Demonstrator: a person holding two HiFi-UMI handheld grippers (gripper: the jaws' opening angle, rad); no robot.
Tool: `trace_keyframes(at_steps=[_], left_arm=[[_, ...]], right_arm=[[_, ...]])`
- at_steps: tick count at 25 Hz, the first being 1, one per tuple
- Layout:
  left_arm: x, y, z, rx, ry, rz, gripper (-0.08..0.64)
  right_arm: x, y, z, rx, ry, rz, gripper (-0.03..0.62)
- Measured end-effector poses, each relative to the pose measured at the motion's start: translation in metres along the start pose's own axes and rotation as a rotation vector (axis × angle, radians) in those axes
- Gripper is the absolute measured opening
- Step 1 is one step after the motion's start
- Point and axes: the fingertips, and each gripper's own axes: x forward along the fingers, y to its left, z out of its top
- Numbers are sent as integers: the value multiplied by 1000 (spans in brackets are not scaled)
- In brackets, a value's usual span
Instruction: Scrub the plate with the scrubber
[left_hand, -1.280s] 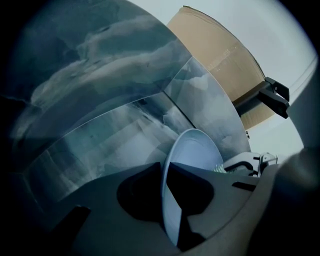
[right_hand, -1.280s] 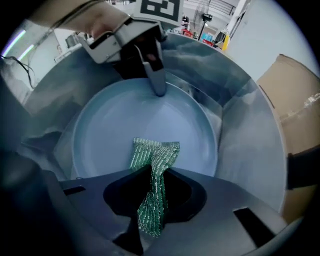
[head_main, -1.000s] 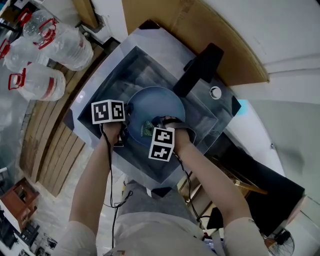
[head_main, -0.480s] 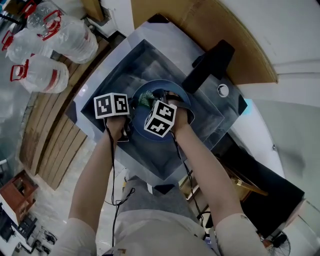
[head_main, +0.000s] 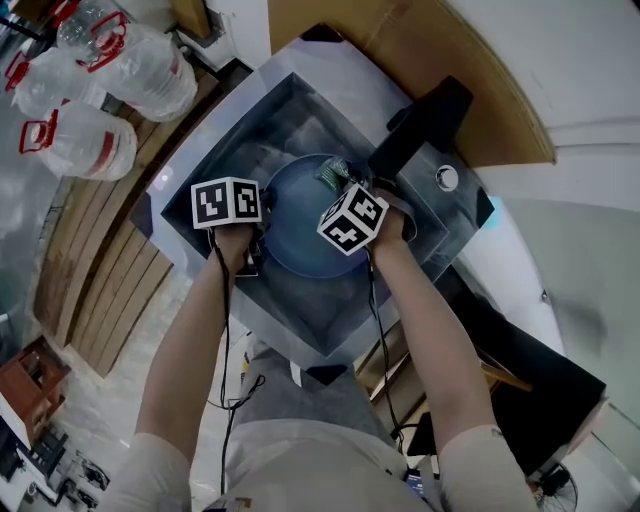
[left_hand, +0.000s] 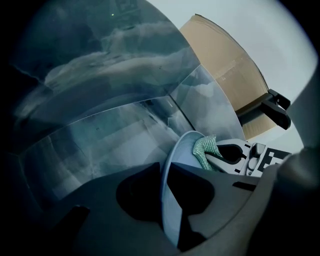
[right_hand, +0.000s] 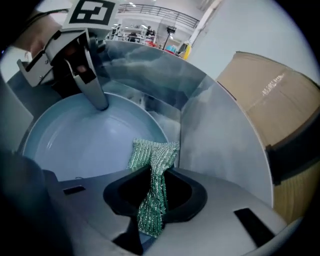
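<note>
Clamping scrubber (right_hand: 152, 160), lower part hidden; plate (left_hand: 170, 200) seen edge-on

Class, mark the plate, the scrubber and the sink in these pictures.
plate (right_hand: 85, 145): right gripper view, bare inner face.
scrubber (right_hand: 154, 160): right gripper view, green mesh at its wide end.
sink (head_main: 300, 115): head view, far inner wall.

We wear a pale, short-sleeved shirt (head_main: 300, 470) over grey trousers (head_main: 290, 395). Our left gripper (left_hand: 167, 200) and right gripper (right_hand: 152, 210) have matte dark-grey jaws with rounded hollows. Each carries a white cube printed with black square markers: the left cube (head_main: 227, 203) and the right cube (head_main: 353, 219). Thin black wires trail back along our arms, the left cable (head_main: 226, 330) and the right cable (head_main: 378, 330).
</note>
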Motion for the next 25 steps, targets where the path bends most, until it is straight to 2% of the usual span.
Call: trace_keyframes(at_steps=[3, 5, 8, 11, 14, 16, 21, 25], left_arm=[[1, 0, 1, -22, -9, -16, 58], [1, 0, 1, -9, -10, -8, 57], [1, 1, -1, -8, -5, -5, 57], [1, 1, 0, -7, -5, -4, 57], [1, 1, 0, -14, -8, -5, 57], [1, 1, -1, -26, -10, -11, 58], [0, 0, 0, -36, -16, -20, 58], [0, 0, 2, -49, -20, -33, 60]], right_arm=[[-8, 4, -20, -66, 98, 3, 104], [-15, 14, -31, -99, 160, 39, 104], [-29, 39, -44, -89, 222, 168, 106], [-45, 72, -48, -86, 241, 324, 107], [-57, 112, -40, -121, 206, 463, 109], [-60, 133, -28, -147, 173, 521, 115], [-57, 161, 9, -204, 81, 588, 124], [-52, 160, 30, -137, 3, 635, 132]])
